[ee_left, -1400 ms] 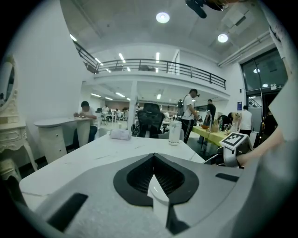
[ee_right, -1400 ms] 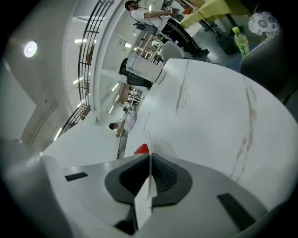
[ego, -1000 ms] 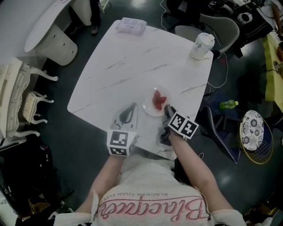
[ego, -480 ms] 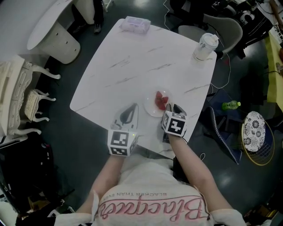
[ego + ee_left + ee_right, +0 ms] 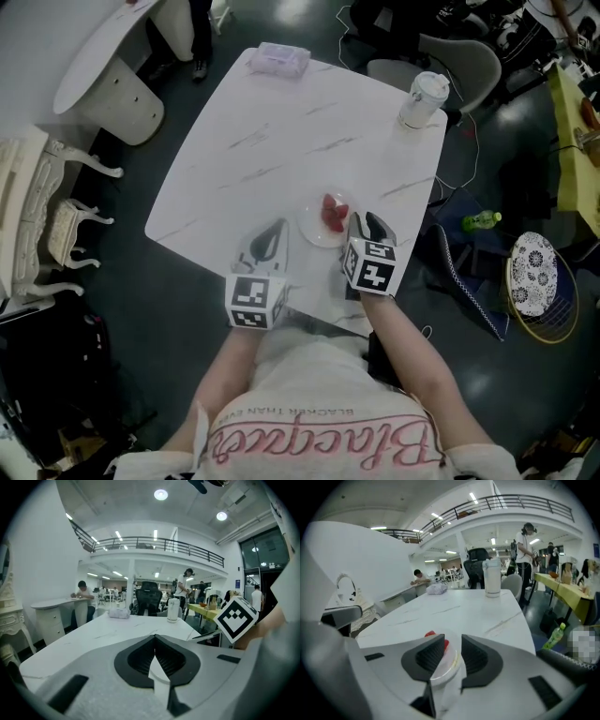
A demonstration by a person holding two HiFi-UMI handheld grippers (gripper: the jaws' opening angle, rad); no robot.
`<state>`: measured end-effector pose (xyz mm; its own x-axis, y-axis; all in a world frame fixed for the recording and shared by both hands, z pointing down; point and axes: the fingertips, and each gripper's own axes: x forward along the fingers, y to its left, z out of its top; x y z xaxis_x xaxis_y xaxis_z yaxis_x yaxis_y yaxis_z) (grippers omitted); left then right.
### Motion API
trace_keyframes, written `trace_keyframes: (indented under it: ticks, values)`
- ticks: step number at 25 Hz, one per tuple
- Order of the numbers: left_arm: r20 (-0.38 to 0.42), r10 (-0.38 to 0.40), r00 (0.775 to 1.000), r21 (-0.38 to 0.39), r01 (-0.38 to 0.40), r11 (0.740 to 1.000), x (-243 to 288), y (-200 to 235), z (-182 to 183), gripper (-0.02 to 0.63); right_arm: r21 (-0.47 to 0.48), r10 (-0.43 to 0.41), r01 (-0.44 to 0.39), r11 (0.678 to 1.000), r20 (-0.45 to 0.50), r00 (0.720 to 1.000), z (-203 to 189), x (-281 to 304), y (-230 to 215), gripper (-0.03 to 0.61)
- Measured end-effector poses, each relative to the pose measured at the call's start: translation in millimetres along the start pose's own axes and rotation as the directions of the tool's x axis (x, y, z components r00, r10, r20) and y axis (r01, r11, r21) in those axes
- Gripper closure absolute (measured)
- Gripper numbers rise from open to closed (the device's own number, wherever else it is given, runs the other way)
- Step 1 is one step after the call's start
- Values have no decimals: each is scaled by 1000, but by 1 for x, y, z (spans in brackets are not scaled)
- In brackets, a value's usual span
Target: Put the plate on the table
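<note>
A small clear plate with red strawberries lies on the white marble table near its front edge. My right gripper is at the plate's right side. In the right gripper view the plate's rim sits in the narrow gap between the jaws of the right gripper, which is shut on it, and the strawberries show behind the left jaw. My left gripper rests to the left of the plate, apart from it. The left gripper is shut and holds nothing.
A lidded cup stands at the table's far right corner and a tissue pack at its far edge. A green bottle lies on the floor to the right. A chair stands behind the table, white furniture to the left.
My right gripper has turned from a tilted pose beside the plate to pointing straight along the plate's right side. The plate and my left gripper have kept their places.
</note>
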<state>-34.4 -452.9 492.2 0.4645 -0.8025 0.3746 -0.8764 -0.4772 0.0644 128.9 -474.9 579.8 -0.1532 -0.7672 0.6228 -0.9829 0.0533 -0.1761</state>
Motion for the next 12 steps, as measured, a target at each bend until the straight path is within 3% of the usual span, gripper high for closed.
trace_keyframes:
  ticks: [3,7,12]
  values:
    - [23,-13,1000,4,13,1000,-3,-6,7,609,-91,35,-24,996,128,991,29,-23,14,495]
    - [65,-26,998,9,26,1000,-9,-14,21,609,-171,95,-48,984,280,955,63,-58,30,495]
    - [173,-50,984,26,46,999,-23,-24,54,609,-221,134,-27,975,486,864,108,-109,34,495]
